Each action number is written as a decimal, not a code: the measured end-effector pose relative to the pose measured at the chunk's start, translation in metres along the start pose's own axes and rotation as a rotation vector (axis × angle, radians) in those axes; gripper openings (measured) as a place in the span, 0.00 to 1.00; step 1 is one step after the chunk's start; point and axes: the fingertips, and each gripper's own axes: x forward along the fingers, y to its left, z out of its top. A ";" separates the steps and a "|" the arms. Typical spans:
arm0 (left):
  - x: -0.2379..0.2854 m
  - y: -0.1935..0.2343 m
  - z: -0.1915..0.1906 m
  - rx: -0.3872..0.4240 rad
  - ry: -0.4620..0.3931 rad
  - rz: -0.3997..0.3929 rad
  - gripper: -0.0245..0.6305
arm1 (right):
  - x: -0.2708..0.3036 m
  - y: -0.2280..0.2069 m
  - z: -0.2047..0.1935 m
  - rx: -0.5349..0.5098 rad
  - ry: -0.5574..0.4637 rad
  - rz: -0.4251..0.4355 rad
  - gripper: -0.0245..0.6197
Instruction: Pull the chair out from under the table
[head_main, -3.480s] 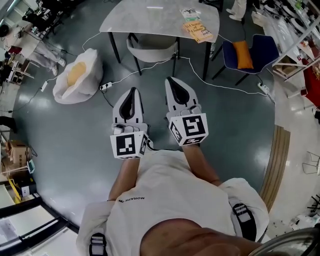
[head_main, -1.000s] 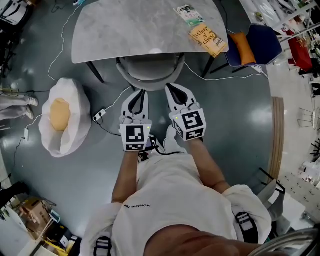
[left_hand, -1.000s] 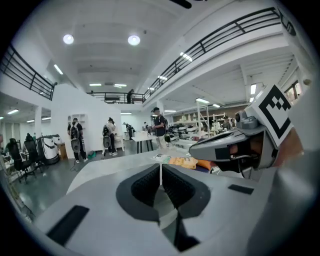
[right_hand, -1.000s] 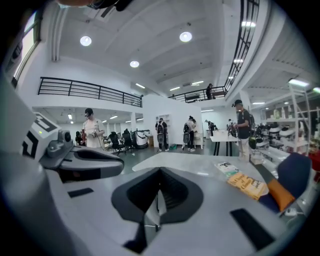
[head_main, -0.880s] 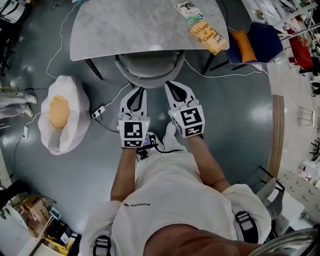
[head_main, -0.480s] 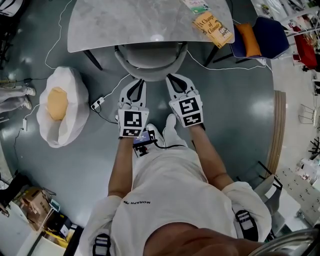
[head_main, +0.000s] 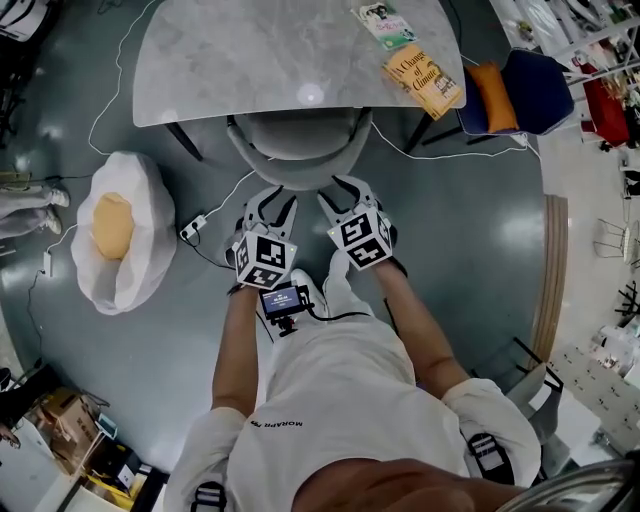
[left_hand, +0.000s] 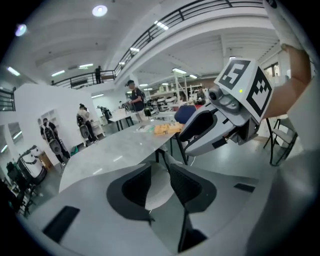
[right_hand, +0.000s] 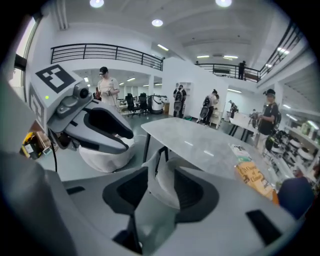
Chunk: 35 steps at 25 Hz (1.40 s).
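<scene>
A grey chair (head_main: 300, 150) is tucked under the marble-topped table (head_main: 260, 60), with only its curved back sticking out toward me. Both grippers hang just in front of that back rim, side by side. The left gripper (head_main: 275, 200) has its jaws opening, and in the left gripper view the chair back (left_hand: 156, 192) shows in the gap of the left gripper (left_hand: 159, 180). The right gripper (head_main: 340, 192) is opening too. In its own view the chair back (right_hand: 165, 192) fills the gap of the right gripper (right_hand: 159, 172). No pad visibly presses on the chair.
A white beanbag (head_main: 120, 235) with a yellow cushion lies left of the chair. A power strip (head_main: 190, 228) and cables run across the floor. A yellow book (head_main: 425, 80) lies on the table's right end. A blue chair (head_main: 520, 90) stands at the right.
Both grippers have sunk toward the chair back and rolled a little. Their jaws, shut in the earlier frames, now stand parted. The table and chair have not moved.
</scene>
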 end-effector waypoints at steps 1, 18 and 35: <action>0.002 -0.001 -0.002 0.029 0.015 -0.007 0.20 | 0.003 0.002 -0.002 -0.020 0.013 0.014 0.28; 0.062 -0.009 -0.058 0.467 0.238 -0.081 0.45 | 0.054 0.002 -0.036 -0.493 0.147 0.044 0.38; 0.114 -0.023 -0.119 0.769 0.380 -0.194 0.46 | 0.109 0.007 -0.104 -0.820 0.362 0.118 0.44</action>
